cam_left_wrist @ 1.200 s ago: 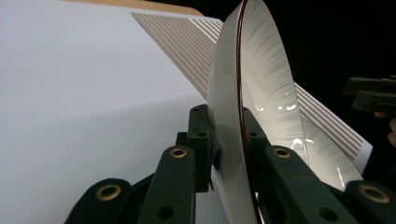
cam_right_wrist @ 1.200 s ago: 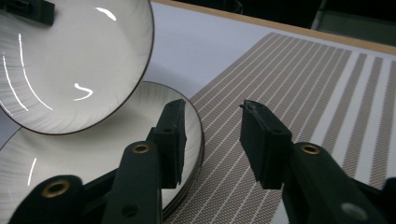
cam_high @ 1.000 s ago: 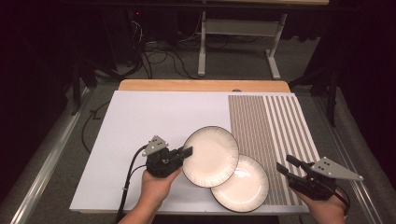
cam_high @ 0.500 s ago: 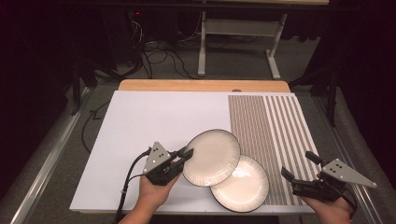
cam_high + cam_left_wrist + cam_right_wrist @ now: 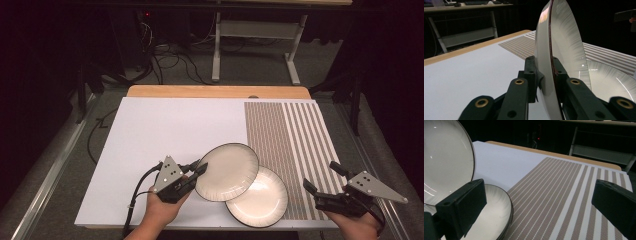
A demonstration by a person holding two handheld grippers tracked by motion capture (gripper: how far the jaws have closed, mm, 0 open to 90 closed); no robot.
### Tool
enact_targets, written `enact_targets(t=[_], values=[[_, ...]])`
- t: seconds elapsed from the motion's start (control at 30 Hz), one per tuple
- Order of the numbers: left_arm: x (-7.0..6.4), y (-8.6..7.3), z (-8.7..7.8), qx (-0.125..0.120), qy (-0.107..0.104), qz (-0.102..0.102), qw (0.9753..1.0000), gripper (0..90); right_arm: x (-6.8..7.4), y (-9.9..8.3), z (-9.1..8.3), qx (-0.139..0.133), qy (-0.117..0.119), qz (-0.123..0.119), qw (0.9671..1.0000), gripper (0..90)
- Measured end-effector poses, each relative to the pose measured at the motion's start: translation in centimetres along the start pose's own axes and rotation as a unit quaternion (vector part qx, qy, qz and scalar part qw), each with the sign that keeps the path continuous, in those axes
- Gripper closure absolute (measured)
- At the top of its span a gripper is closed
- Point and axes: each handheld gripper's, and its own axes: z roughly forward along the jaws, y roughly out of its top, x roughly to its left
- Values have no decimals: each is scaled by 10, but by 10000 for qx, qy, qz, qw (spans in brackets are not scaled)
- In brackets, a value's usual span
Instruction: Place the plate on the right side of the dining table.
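1. My jaws are clamped on the rim of the upper plate (image 5: pixel 560 47), which stands on edge and rises toward 12 o'clock.
2. A second plate (image 5: pixel 609 80) lies flat at 3 o'clock, just behind it.
3. The white bench (image 5: pixel 469 75) spreads toward 9 o'clock.
4. A striped mat (image 5: pixel 521 45) lies on the bench beyond, near 12 o'clock.

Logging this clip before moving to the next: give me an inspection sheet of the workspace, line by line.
Surface: table with a white cover, striped mat at its right.
Job's things: upper plate raised and tilted, overlapping the lower plate, which lies flat.
Clutter: nothing seen.
Grippers: left tool shut on the upper plate's rim; right tool open, empty, over the mat's near right corner.
Cables: black cable trails from the left tool.
Surroundings: dark room, floor cables, a metal frame behind.
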Motion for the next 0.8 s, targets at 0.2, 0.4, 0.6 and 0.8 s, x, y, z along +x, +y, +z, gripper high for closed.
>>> enact_targets(t=[0.2, 0.4, 0.6, 0.8], values=[[2, -1, 0, 15, -71, -43, 10000, 794, 11, 5, 7, 51, 265, -70, 9996, 11], [3, -2, -1, 19, -100, 1, 9999, 791, 24, 12, 25, 109, 565, -2, 9983, 12], [3, -4, -2, 23, -105, 8, 9999, 789, 41, 18, 51, 245, 875, -4, 9959, 19], [4, -4, -1, 12, -125, -15, 9999, 788, 62, 23, 77, 501, 1163, -30, 9919, 53]])
